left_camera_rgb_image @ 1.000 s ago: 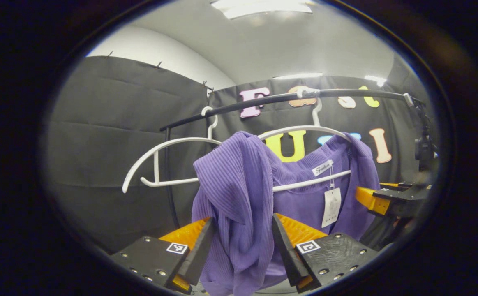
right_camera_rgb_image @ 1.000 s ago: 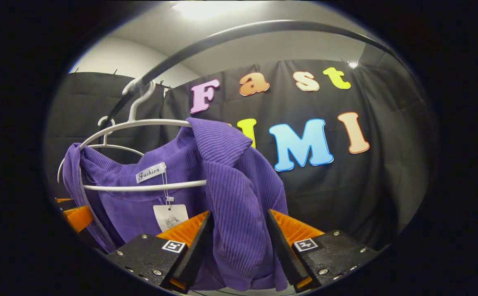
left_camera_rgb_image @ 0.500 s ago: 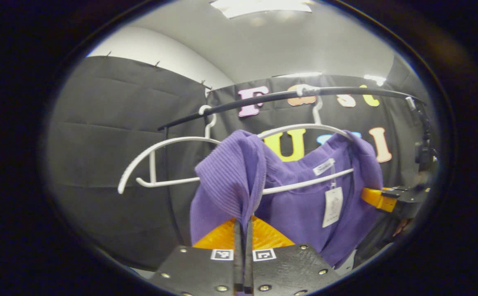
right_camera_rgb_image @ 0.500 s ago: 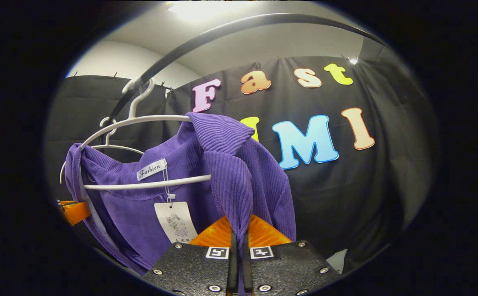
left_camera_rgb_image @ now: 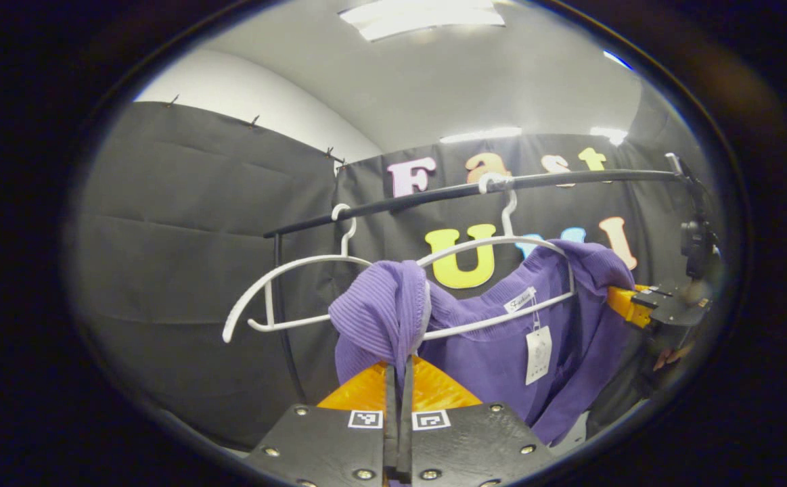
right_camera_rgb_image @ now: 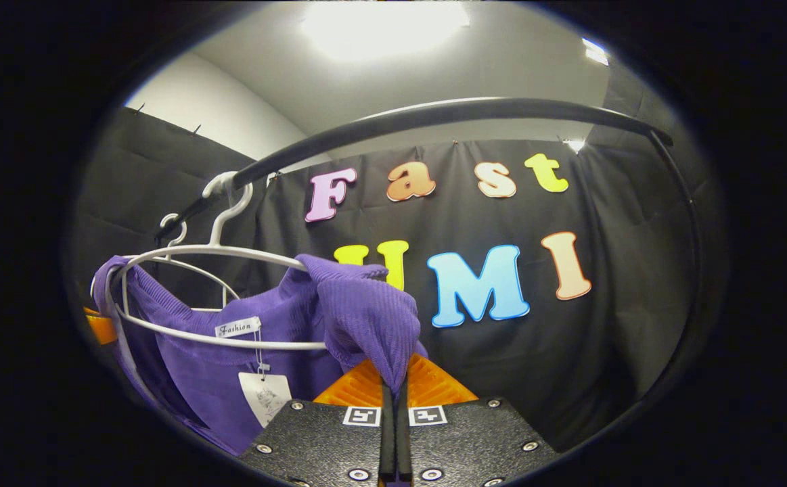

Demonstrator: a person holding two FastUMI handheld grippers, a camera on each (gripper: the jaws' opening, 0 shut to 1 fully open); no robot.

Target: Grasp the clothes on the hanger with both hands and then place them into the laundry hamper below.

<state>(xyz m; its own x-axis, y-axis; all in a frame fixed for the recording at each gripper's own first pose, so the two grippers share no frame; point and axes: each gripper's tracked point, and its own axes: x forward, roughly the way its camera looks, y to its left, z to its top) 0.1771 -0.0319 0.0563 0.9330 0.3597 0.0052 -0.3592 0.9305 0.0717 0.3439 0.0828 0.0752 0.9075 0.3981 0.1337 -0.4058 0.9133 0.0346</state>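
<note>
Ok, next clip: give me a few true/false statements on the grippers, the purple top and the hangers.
1. The left gripper is shut on the purple top. True.
2. The right gripper is open beside the cloth. False: it is shut on a fold of it.
3. The purple top lies off its hanger. False: it still hangs on it.
4. An empty second hanger hangs on the rail. True.
5. A paper tag hangs from the collar. True.

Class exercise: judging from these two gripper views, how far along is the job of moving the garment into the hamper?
Done: left gripper and right gripper are each shut on a shoulder of the purple ribbed knit top. In hand: drawing it off the white plastic hanger. Left: freeing it and lowering it into the hamper.
</note>
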